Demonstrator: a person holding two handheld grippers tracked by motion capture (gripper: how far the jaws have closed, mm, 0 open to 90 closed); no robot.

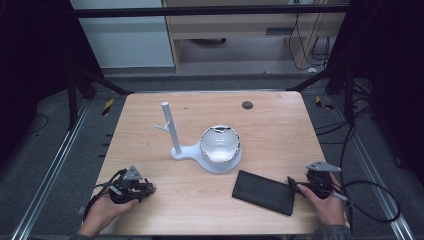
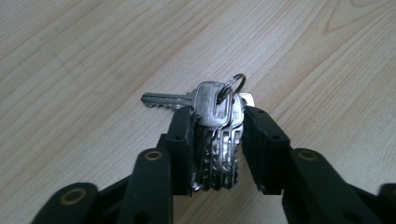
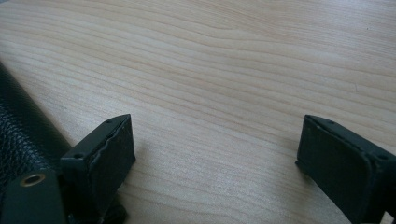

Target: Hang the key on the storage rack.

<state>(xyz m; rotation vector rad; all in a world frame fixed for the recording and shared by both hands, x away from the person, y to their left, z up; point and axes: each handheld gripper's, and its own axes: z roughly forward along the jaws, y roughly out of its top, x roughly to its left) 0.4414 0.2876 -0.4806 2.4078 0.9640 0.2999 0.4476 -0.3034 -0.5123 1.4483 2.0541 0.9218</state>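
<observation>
Left gripper (image 2: pixel 217 154): gap between the fingers (image 2: pixel 180 149) is taken up by the bunch of keys (image 2: pixel 217 121), no spare room either side of it. One key blade sticks out ahead-left of the fingertips, ring pokes up just past them. Beyond that, bare worktop (image 2: pixel 84 60) ahead and to both sides.

Right gripper (image 3: pixel 215 158): fingers (image 3: pixel 109 154) stand wide apart, bare wood between and ahead, free passage. Black leather case (image 3: pixel 18 135) sits just outside the left finger, blocks that side.

Mid-worktop, well ahead of both sets of fingers: white stand (image 1: pixel 172 132) with upright post, and white bowl (image 1: pixel 220 145) on its base. Together they block the straight centre lane; lanes either side are open.
</observation>
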